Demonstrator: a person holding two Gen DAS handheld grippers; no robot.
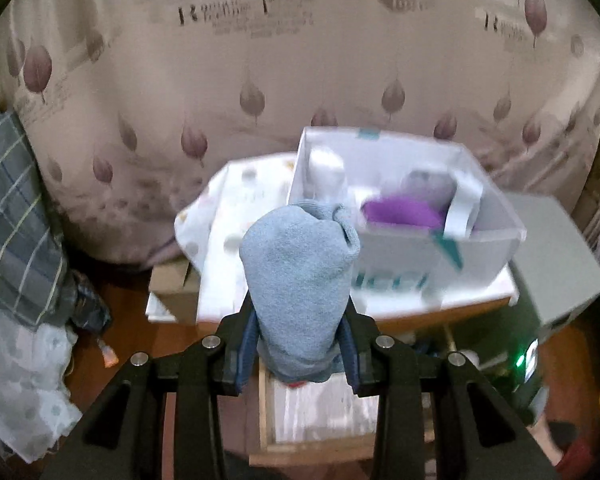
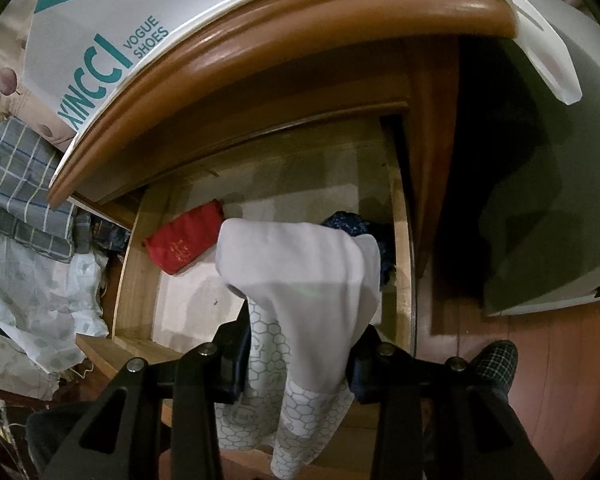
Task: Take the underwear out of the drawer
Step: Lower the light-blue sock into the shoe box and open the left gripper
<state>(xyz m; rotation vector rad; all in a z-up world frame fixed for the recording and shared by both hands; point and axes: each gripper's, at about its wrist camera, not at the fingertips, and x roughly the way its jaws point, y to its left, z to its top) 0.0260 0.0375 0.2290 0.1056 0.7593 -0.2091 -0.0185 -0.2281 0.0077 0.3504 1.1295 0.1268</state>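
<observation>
The left gripper [image 1: 300, 312] is clamped on a rolled light-blue underwear piece [image 1: 300, 276], holding it up in front of the white shoe box [image 1: 400, 256] that stands on the wooden nightstand [image 2: 284, 64]. The right gripper [image 2: 300, 344] grips white underwear [image 2: 300, 276] with a honeycomb print over the open drawer [image 2: 134, 264]; a red garment [image 2: 184, 242] lies near the drawer's left wall, a dark blue garment [image 2: 348, 222] by its right wall
</observation>
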